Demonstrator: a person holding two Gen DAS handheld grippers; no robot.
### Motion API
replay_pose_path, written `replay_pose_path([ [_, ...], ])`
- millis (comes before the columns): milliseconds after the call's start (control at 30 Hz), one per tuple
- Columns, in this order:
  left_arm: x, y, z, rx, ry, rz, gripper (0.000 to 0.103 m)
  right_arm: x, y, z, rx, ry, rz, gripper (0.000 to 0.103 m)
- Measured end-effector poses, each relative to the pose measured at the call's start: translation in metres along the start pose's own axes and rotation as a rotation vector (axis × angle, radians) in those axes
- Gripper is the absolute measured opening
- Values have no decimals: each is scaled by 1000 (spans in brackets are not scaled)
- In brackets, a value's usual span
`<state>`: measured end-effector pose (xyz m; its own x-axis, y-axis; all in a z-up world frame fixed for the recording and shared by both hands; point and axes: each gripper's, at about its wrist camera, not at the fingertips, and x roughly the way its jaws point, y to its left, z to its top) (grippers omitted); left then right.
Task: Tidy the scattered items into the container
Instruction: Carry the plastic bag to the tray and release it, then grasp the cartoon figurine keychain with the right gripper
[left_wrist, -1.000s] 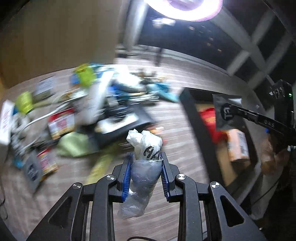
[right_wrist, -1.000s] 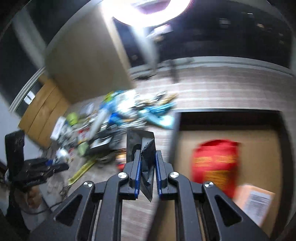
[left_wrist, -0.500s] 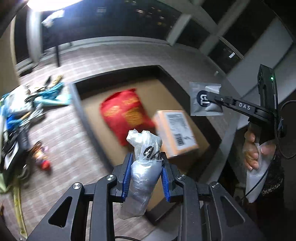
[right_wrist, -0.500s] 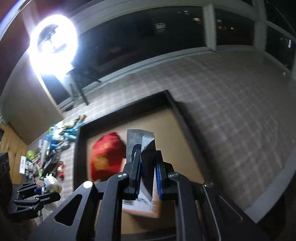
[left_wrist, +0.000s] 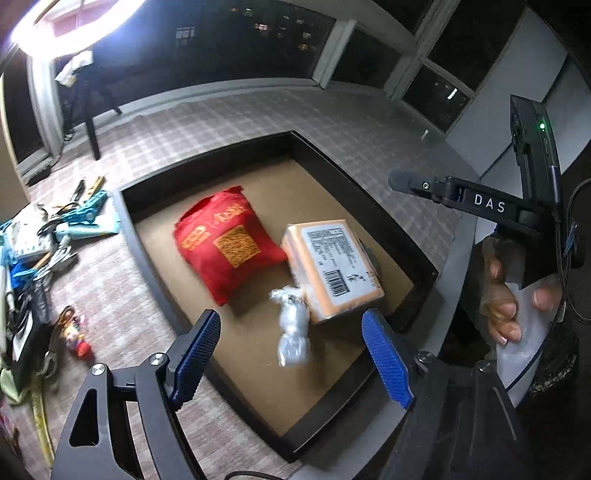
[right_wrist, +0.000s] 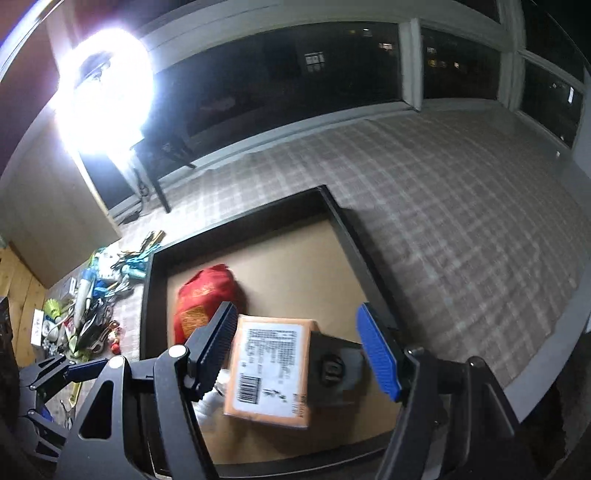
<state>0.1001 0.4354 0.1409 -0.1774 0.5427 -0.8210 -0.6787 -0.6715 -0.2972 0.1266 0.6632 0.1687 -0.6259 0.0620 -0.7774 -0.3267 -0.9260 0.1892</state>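
A black-rimmed container (left_wrist: 207, 170) with a brown floor holds a red pouch (left_wrist: 227, 243) and an orange labelled box (left_wrist: 332, 266). My left gripper (left_wrist: 291, 356) hangs over its near side, jaws opening wide. A clear knotted plastic bag (left_wrist: 293, 325) shows blurred below them, free of both pads, against the box. My right gripper (right_wrist: 297, 347) is above the same container (right_wrist: 351, 236), jaws also opening. A grey sachet (right_wrist: 334, 369) sits free of its pads, beside the orange box (right_wrist: 269, 369). The red pouch (right_wrist: 203, 295) lies farther in.
Scattered items (left_wrist: 44, 236) are heaped on the checked cloth left of the container, with a small toy figure (left_wrist: 75, 336) nearer. The heap (right_wrist: 92, 295) also shows in the right wrist view. A ring light (right_wrist: 103, 92) glares at the back. The table edge (right_wrist: 546, 350) curves at the right.
Both grippers swung from the heap to over the container. Both then let go: the plastic bag left the left jaws and the grey sachet left the right jaws, into the container.
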Motion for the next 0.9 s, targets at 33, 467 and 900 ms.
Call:
replay_pose_path([
  [33, -3, 5, -1, -13, -4, 4, 77, 1, 5, 1, -9, 2, 9, 66],
  [467, -63, 107, -52, -250, -74, 173, 76, 35, 115, 1, -230, 71, 142, 66],
  [900, -128, 205, -167, -515, -86, 381, 70, 68, 236, -39, -473, 153, 271, 66],
])
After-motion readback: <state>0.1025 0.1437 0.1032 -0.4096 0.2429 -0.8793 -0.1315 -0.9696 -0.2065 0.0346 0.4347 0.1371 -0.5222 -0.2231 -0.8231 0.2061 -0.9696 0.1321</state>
